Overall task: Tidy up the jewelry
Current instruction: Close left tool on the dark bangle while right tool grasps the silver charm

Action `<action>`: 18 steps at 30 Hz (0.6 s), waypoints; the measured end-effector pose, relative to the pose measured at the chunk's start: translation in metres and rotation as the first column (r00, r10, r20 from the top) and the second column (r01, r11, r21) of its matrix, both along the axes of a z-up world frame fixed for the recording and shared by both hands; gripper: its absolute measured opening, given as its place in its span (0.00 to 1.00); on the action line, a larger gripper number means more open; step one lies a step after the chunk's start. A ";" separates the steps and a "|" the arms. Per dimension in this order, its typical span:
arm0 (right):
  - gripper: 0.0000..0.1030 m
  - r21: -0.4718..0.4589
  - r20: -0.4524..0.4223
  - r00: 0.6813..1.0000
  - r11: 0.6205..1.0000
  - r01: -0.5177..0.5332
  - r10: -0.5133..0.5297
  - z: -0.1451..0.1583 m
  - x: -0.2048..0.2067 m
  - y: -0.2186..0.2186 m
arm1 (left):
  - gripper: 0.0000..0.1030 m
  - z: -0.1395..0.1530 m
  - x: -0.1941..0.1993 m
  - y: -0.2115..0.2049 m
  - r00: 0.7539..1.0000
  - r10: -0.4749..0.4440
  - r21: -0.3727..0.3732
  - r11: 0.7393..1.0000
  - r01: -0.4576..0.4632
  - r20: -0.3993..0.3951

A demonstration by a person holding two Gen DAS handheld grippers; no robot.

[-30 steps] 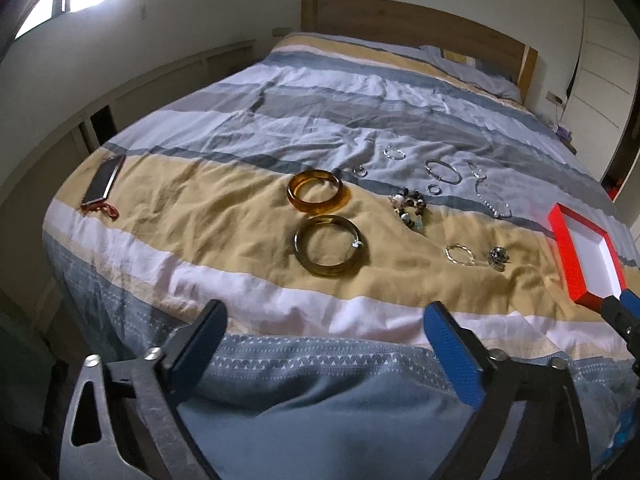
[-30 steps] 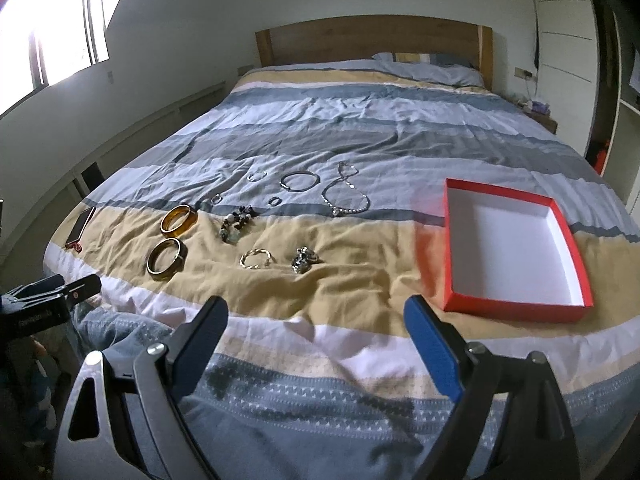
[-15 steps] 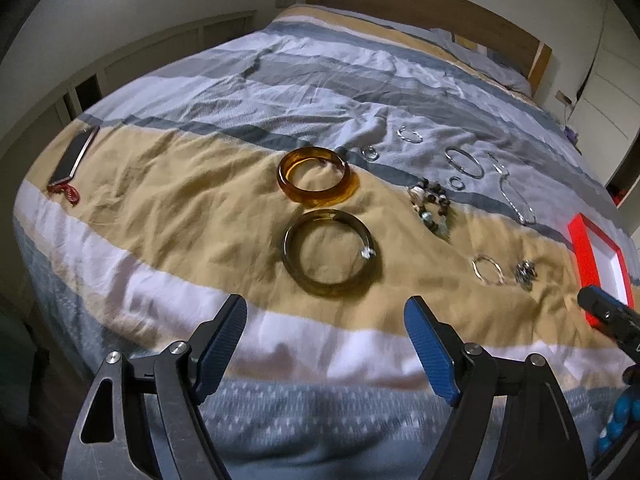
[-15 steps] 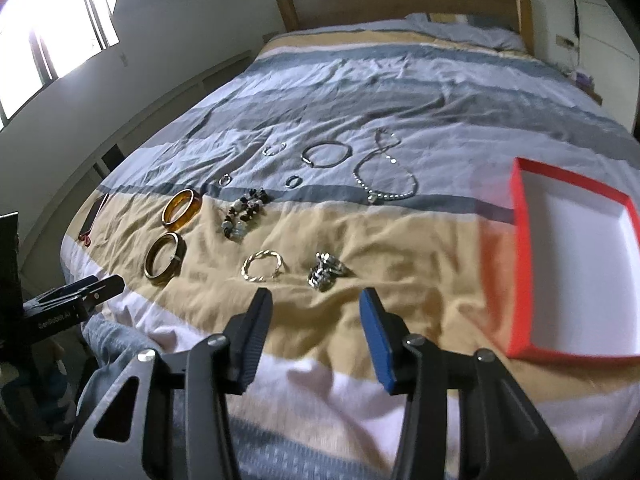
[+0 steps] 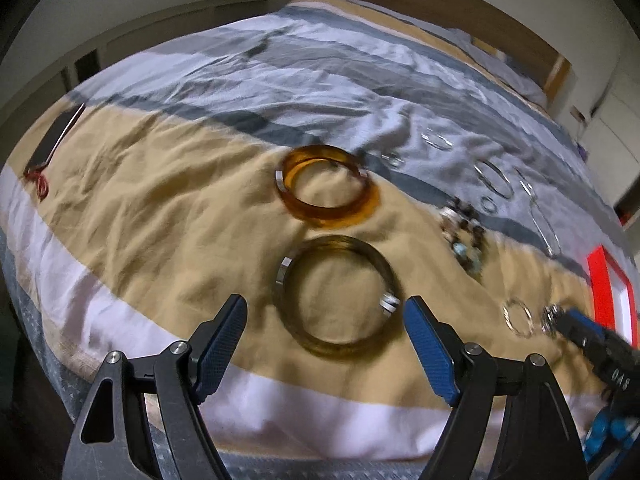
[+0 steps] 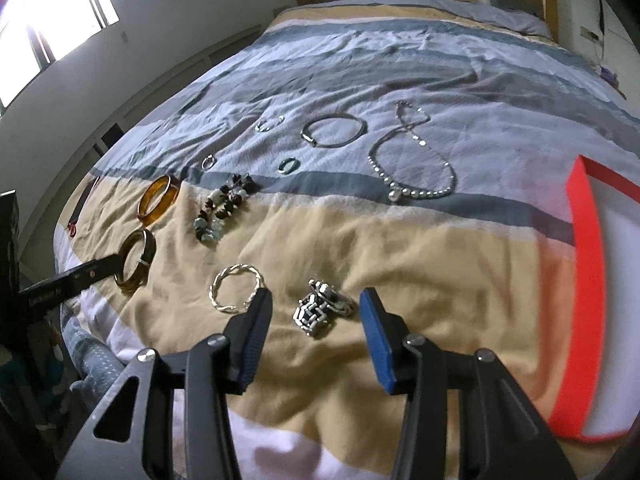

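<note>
- Jewelry lay spread apart on the bed, each piece separately reachable.
- Left gripper, fingers apart, framed the olive bangle.
- Right gripper, fingers apart, straddled the chain-link bracelet, likely bound for the red box.

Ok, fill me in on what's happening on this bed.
A person is sorting jewelry laid out on the striped duvet, a gripper in each hand. The left gripper is open, lined up on the dark olive bangle. The right gripper is open around the chunky silver chain bracelet. Neither piece is grasped yet, and the part of the red box in view is empty.
</note>
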State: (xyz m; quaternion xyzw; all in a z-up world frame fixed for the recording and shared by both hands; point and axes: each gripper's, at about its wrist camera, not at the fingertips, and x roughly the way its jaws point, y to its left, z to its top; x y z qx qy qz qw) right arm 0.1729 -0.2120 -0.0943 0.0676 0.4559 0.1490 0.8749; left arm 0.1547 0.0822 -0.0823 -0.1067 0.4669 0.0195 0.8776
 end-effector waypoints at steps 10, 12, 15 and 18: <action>0.35 0.006 -0.035 0.999 1.000 -0.022 0.023 -0.016 0.011 0.001 | 0.56 -0.031 0.020 0.017 0.996 0.020 -0.001 1.000 -0.021 -0.092; 0.30 0.000 -0.039 0.999 1.000 -0.027 0.027 -0.018 0.013 0.002 | 0.55 -0.032 0.023 0.013 0.995 0.008 0.018 1.000 -0.007 -0.095; 0.25 -0.001 -0.042 0.999 1.000 -0.030 0.030 -0.021 0.015 0.002 | 0.44 -0.032 0.025 0.007 0.995 -0.014 0.053 0.998 0.019 -0.094; 0.24 -0.015 -0.034 0.998 0.999 -0.047 0.047 -0.021 0.016 0.004 | 0.19 -0.031 0.029 0.001 0.995 -0.026 0.088 0.996 0.034 -0.092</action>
